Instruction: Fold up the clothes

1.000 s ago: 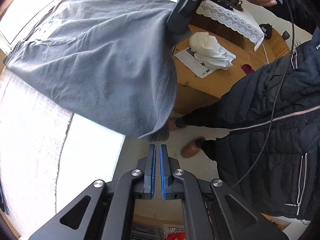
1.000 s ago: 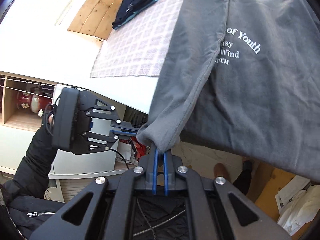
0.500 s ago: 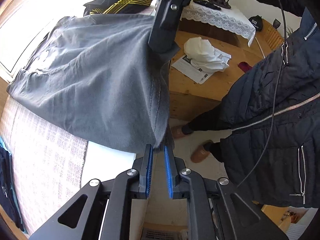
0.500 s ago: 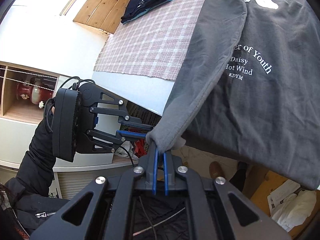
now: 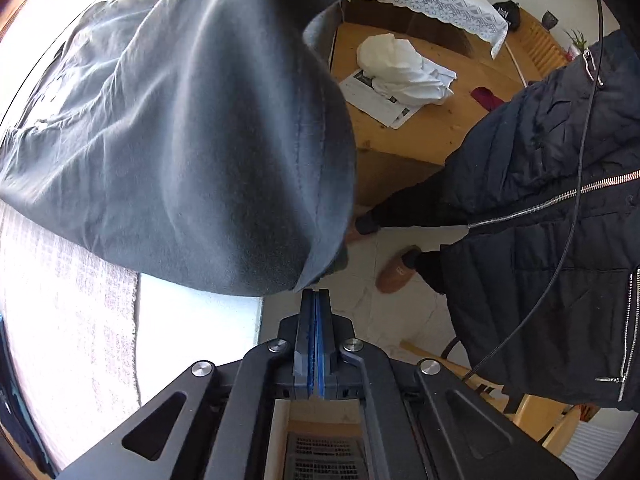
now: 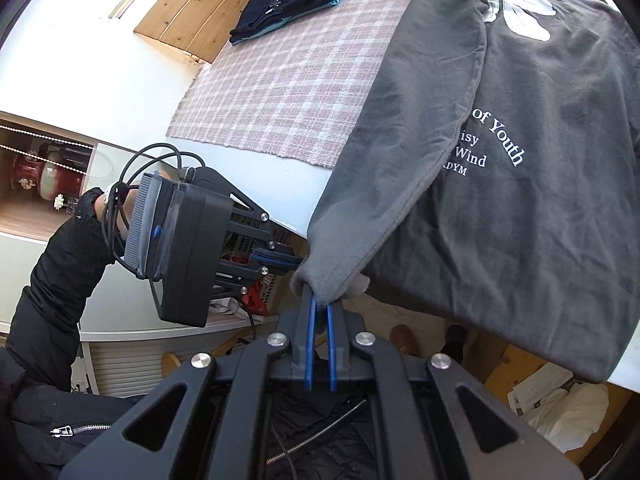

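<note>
The grey sweatshirt (image 6: 520, 200) hangs off the worktop (image 6: 304, 196) edge; your right tool (image 6: 319, 308) pinches its cuff, your left tool (image 5: 315, 300) is clamped together just below its hem, gripping nothing visible.

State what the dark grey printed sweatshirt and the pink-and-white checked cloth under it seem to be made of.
Dark grey printed sweatshirt: probably cotton-blend fleece, matte; its turned-up edge shows a fuzzy brushed inside, and it drapes in soft, heavy folds. Pink-and-white checked cloth: looks like coarse woven fabric, perhaps cotton; the weave grid shows and its near edge is frayed.
</note>
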A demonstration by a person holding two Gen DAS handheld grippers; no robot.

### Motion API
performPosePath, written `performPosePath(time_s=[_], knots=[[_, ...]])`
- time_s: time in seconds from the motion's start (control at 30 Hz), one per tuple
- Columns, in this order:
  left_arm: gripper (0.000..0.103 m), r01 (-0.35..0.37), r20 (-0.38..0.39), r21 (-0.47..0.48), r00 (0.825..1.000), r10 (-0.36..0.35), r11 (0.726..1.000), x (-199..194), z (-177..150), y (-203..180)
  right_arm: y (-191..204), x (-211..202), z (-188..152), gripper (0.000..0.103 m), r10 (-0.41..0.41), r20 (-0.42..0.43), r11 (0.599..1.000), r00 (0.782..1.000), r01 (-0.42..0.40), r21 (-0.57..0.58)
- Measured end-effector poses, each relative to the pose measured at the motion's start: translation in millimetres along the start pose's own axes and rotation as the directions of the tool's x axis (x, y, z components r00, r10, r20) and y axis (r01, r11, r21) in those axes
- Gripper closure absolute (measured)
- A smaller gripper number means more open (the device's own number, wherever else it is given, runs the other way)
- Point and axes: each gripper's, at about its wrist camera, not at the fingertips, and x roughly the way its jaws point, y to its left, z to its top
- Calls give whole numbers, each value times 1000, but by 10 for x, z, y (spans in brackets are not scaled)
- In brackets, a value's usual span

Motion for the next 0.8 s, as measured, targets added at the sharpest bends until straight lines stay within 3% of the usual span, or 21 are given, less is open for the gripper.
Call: performPosePath(time_s=[0.1,0.17,0.23,0.53,0.6,0.67,0.8], knots=[[103,-7,39,-17,999,7,1000,-126,-41,14,35,-20,6,98,0,-1,1000,1000,0,-11],[103,-62,58,4,996,61,998,-234,-64,-25,62,-11,8,98,-3,-9,1000,1000,3,-21],[96,-73,68,8,995,73,997,-304,-78,-33,83,8,10,98,-7,-15,1000,1000,7,-24],[87,-62,53,67,997,59,996,-170,58,-100,143,-31,8,98,-12,-20,999,1000,11,-41],[90,-45,59,53,997,42,998,-130,79,-83,130,-18,20,98,-13,-18,999,1000,13,-34],[102,-27,59,29,998,26,999,-83,78,-32,111,-5,27,98,-16,-18,1000,1000,15,-26],[102,-13,82,-9,997,14,1000,-104,36,32,65,-10,20,98,-14,-17,1000,1000,14,-13]])
